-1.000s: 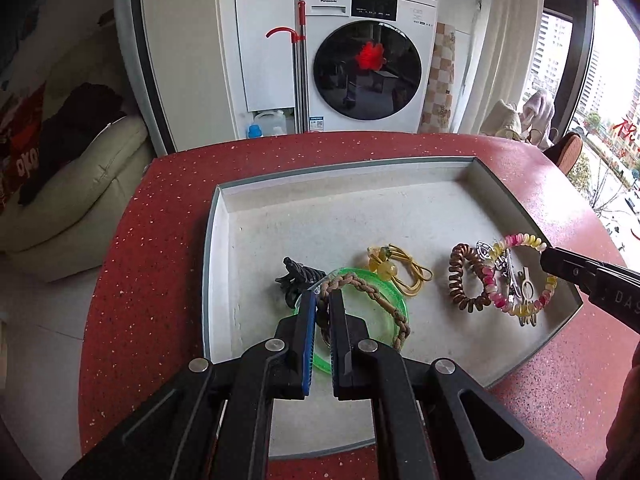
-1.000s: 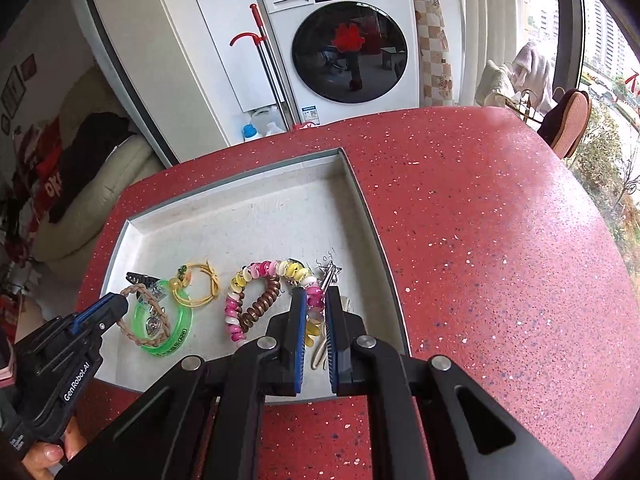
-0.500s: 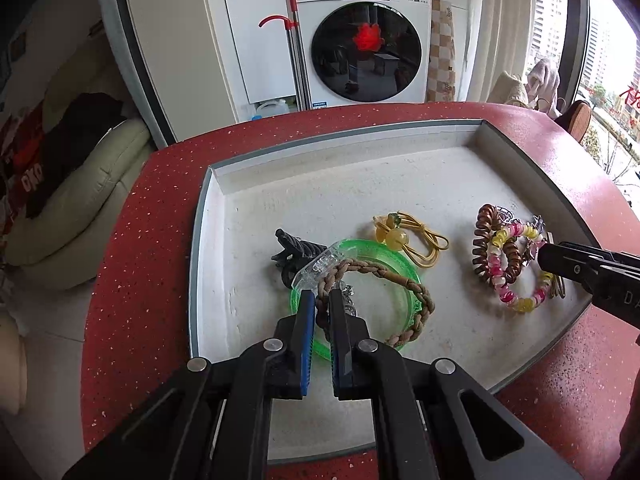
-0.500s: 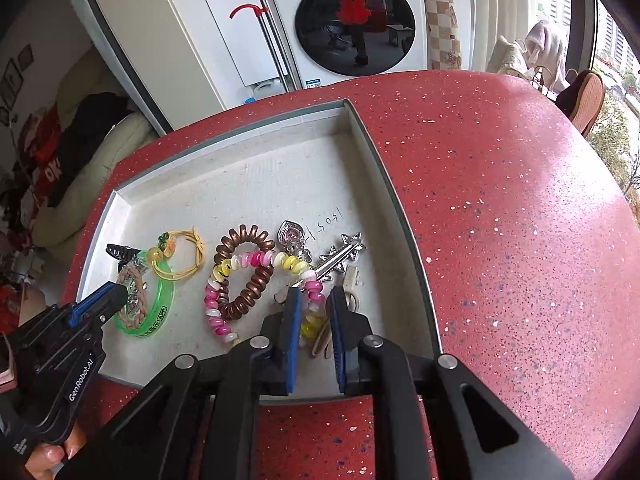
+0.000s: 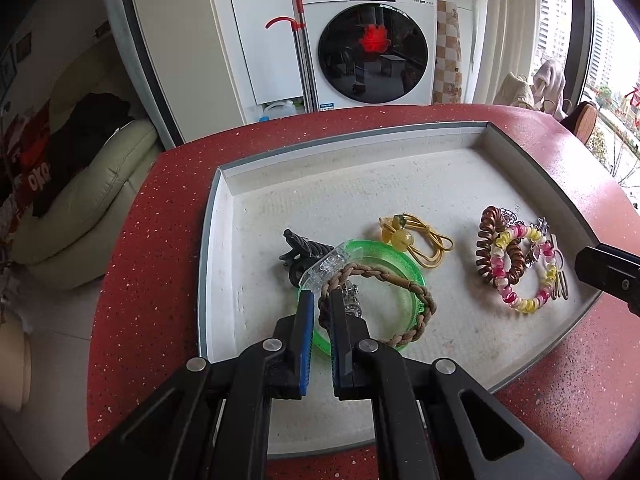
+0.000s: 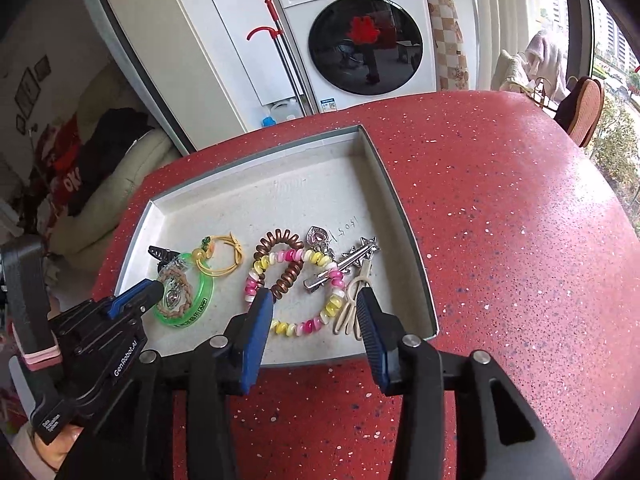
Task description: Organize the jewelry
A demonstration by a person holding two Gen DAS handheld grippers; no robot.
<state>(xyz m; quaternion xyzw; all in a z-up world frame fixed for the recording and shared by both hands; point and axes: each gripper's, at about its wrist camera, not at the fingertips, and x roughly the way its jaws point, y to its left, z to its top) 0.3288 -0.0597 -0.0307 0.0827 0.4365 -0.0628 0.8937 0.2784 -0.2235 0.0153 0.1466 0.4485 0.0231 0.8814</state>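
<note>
Our right gripper [image 6: 316, 312] has let go of the pink-and-yellow bead bracelet [image 6: 294, 292]; its jaws are opening over it. Our left gripper [image 5: 319, 308] stays pinched on the brown braided cord bracelet [image 5: 384, 304]. Everything lies in the flat grey tray [image 5: 360, 136], some still piled together, so sorting looks unfinished.

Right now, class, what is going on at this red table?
A person holding a gripper in each hand is sorting jewelry in a shallow grey tray. The left gripper is shut on a braided brown bracelet lying over a green bangle. The right gripper hangs over a pink and yellow beaded bracelet, its jaws opening and pressing on nothing. A yellow cord tie and a copper coil band lie in the tray too.
</note>
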